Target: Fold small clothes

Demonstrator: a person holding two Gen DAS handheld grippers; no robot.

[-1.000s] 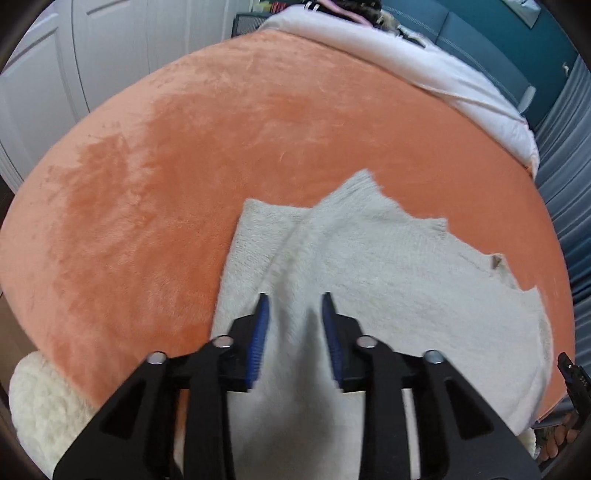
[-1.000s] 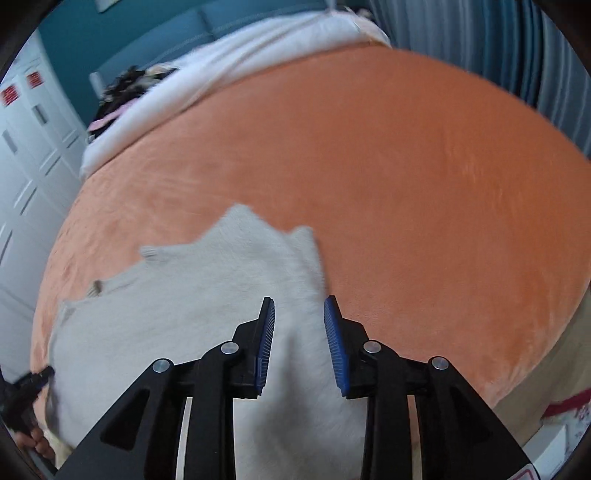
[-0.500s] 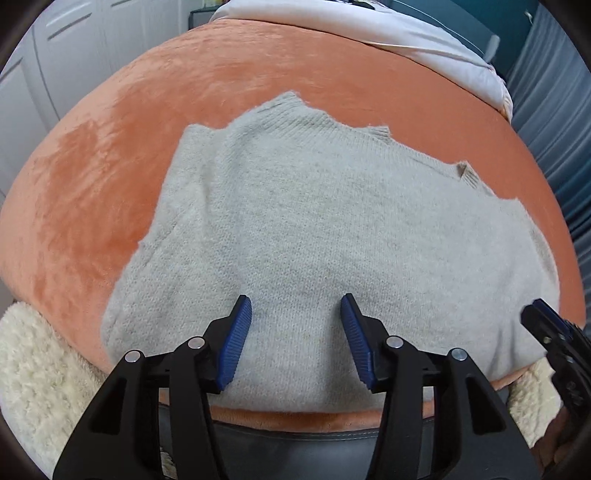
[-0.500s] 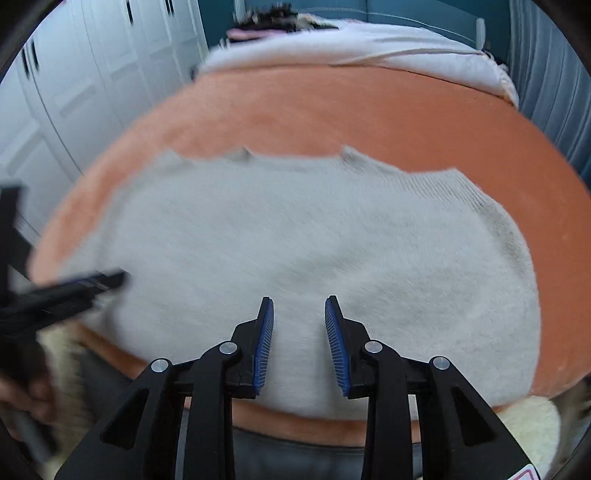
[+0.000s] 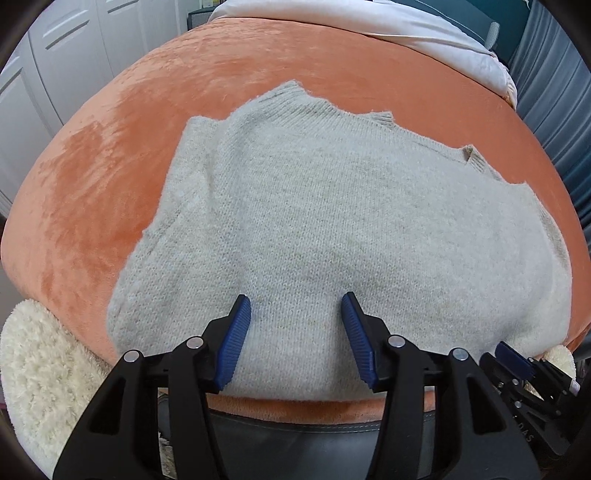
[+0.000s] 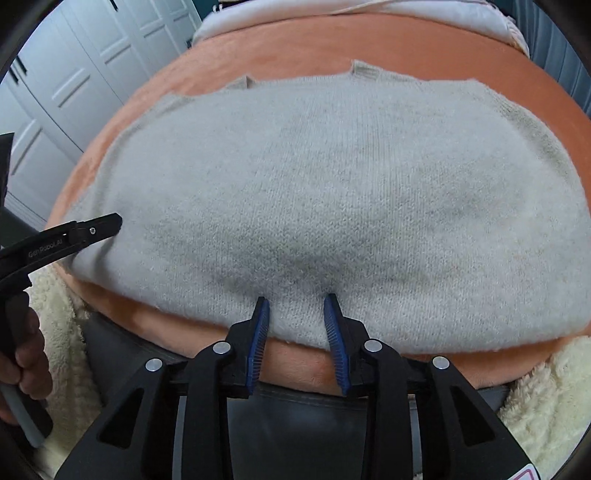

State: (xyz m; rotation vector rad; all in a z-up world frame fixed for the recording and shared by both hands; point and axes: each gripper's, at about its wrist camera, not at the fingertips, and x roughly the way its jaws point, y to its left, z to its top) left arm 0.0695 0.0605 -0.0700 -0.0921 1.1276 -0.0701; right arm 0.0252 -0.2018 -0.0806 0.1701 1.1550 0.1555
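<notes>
A light grey knitted sweater (image 5: 332,221) lies flat on the orange blanket (image 5: 110,166), its near edge close to the bed's front edge; it also shows in the right wrist view (image 6: 332,184). My left gripper (image 5: 296,299) is open and empty, its blue pads (image 5: 236,332) just above the sweater's near edge. My right gripper (image 6: 295,301) is open and empty, hovering over the sweater's near edge. The right gripper's tip shows at the lower right of the left wrist view (image 5: 517,360); the left gripper's finger shows at the left of the right wrist view (image 6: 92,229).
A cream fluffy fabric (image 5: 44,369) hangs below the bed's front edge on both sides. A white duvet (image 5: 406,29) lies at the far end of the bed. White cupboard doors (image 6: 74,74) stand on the left, blue curtains (image 5: 554,92) on the right.
Both grippers pulled back from over the sweater to its near edge. The left jaws opened wider. The sweater now lies spread flat.
</notes>
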